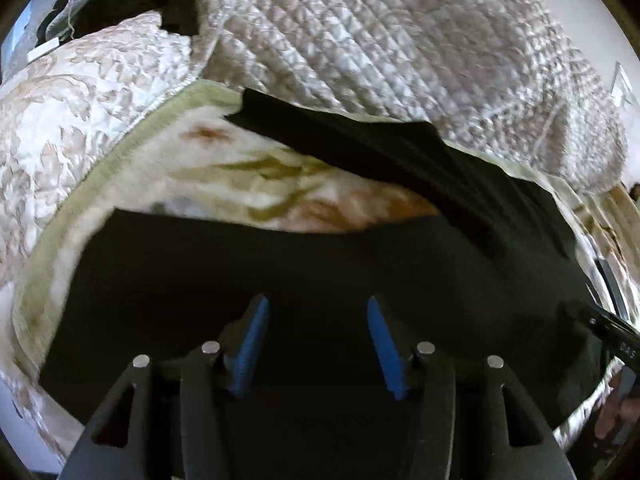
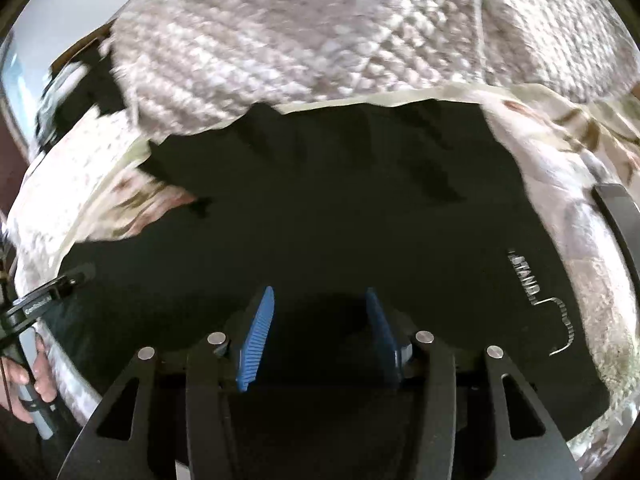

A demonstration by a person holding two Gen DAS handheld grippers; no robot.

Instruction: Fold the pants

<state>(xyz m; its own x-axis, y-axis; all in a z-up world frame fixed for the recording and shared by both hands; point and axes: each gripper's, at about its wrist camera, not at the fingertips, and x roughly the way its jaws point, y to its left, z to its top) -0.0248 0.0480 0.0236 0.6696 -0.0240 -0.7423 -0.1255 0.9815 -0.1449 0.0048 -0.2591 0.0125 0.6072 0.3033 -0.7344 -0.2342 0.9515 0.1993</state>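
Nearest each camera: left tool (image 1: 318, 312) and right tool (image 2: 320, 300), blue pads apart, nothing clamped, poised over black pants (image 1: 320, 264). Pants spread flat on floral blanket (image 1: 280, 188) covering bed, one leg angled off separately. Beyond: quilted cover (image 1: 380, 40), heaped along far edge.

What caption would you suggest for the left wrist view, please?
Open left gripper poised above black pants spread on a floral blanket.
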